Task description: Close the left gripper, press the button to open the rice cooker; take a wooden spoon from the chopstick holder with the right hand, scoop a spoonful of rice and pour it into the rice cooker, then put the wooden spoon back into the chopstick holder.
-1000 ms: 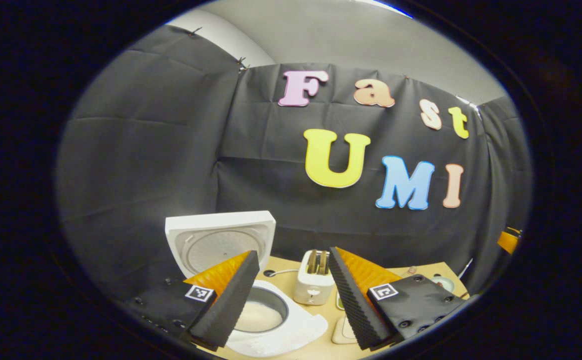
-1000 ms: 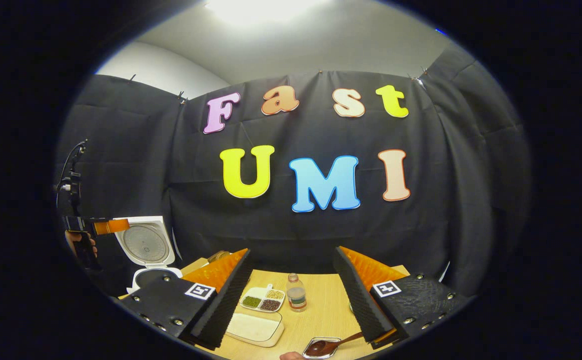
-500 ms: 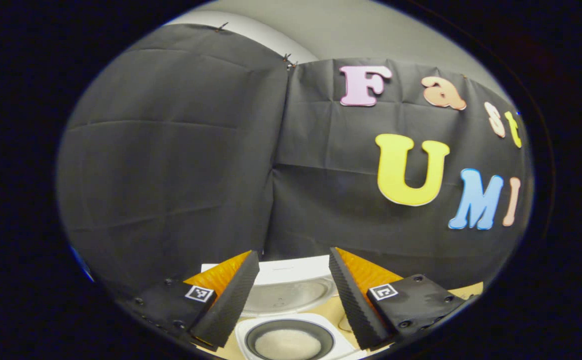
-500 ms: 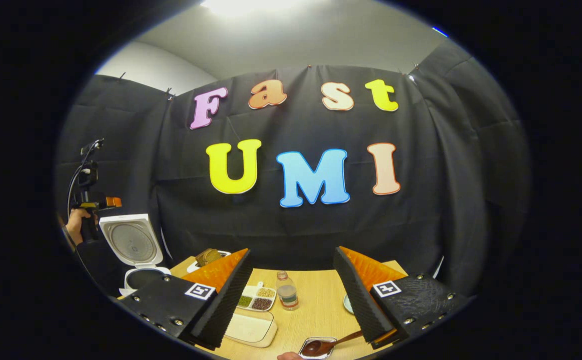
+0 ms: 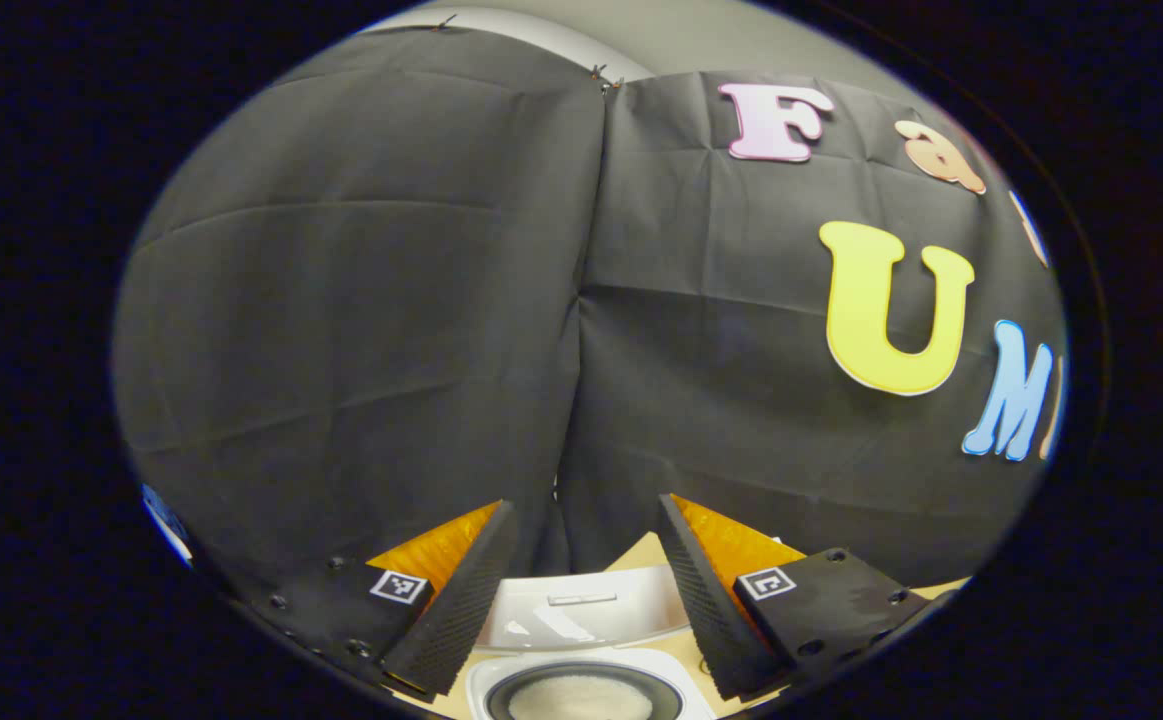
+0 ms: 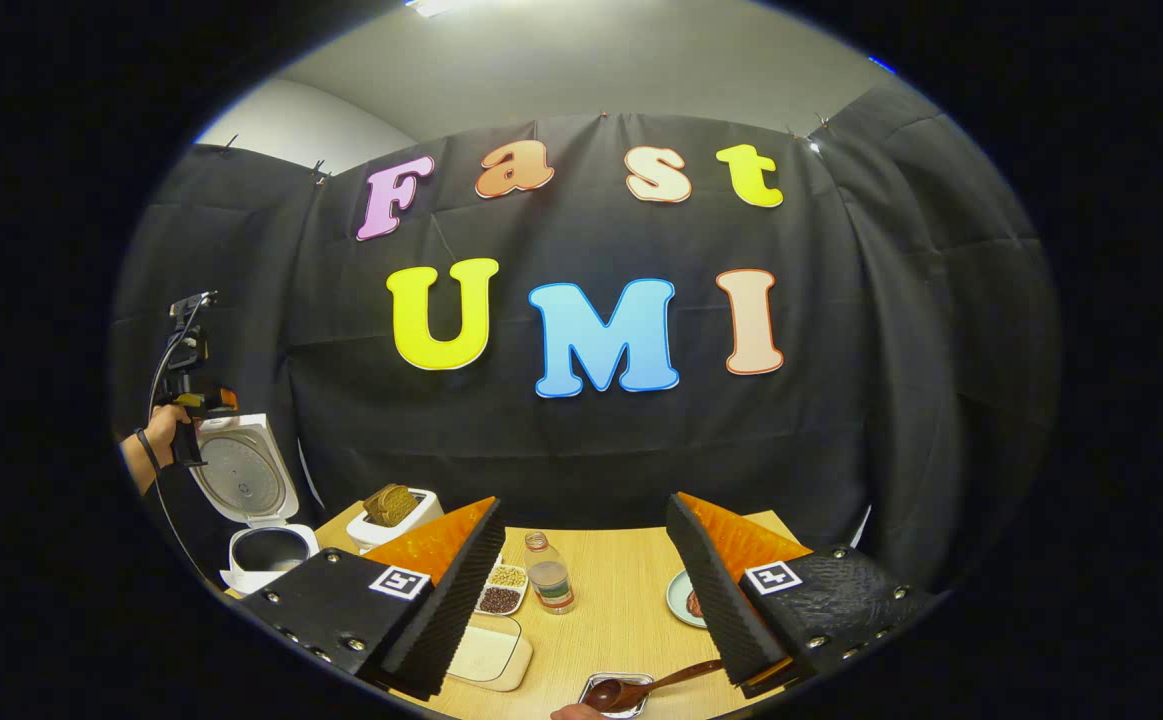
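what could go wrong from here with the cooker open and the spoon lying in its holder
The left claw sits right by the raised lid; a nudge might swing it shut. The wooden spoon handle runs close under the right claw; a careless move could flick it out of the holder.

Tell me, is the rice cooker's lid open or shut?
Open. The lid stands up behind the cooker, and the pot shows white rice inside.

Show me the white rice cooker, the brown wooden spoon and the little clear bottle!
white rice cooker [image 6: 241, 470], right gripper view, inside of open lid.
brown wooden spoon [image 6: 613, 693], right gripper view, bowl.
little clear bottle [image 6: 547, 576], right gripper view, body.
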Demonstrator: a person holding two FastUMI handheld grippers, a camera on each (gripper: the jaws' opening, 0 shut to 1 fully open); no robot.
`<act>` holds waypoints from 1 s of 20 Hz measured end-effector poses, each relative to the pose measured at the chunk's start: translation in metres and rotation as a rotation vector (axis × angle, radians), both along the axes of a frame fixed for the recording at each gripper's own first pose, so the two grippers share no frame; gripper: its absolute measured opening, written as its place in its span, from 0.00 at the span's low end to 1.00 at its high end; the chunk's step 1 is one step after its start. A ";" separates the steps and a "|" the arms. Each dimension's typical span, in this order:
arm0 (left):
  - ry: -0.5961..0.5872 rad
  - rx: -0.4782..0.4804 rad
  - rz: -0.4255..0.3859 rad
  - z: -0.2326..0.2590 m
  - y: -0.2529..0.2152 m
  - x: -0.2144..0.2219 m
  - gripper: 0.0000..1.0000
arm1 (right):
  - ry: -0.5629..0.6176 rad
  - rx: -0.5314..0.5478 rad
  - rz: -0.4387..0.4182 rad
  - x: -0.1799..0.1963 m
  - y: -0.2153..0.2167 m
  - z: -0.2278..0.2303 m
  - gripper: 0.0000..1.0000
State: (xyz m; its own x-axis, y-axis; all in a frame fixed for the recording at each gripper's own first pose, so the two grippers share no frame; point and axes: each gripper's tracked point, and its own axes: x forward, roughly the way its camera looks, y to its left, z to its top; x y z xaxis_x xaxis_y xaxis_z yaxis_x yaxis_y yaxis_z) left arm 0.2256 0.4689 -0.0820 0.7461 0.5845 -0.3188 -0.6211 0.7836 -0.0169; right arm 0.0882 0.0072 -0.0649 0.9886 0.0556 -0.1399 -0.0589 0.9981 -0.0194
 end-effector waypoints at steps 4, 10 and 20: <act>0.015 0.040 0.001 -0.002 0.000 0.002 0.98 | 0.001 -0.005 0.021 0.001 0.005 -0.001 0.99; 0.001 0.065 -0.008 0.000 -0.016 -0.009 0.98 | -0.058 0.038 0.076 -0.008 0.018 0.017 0.99; 0.003 0.035 -0.084 -0.028 -0.083 -0.061 0.97 | -0.117 0.080 0.153 -0.035 0.025 0.036 0.98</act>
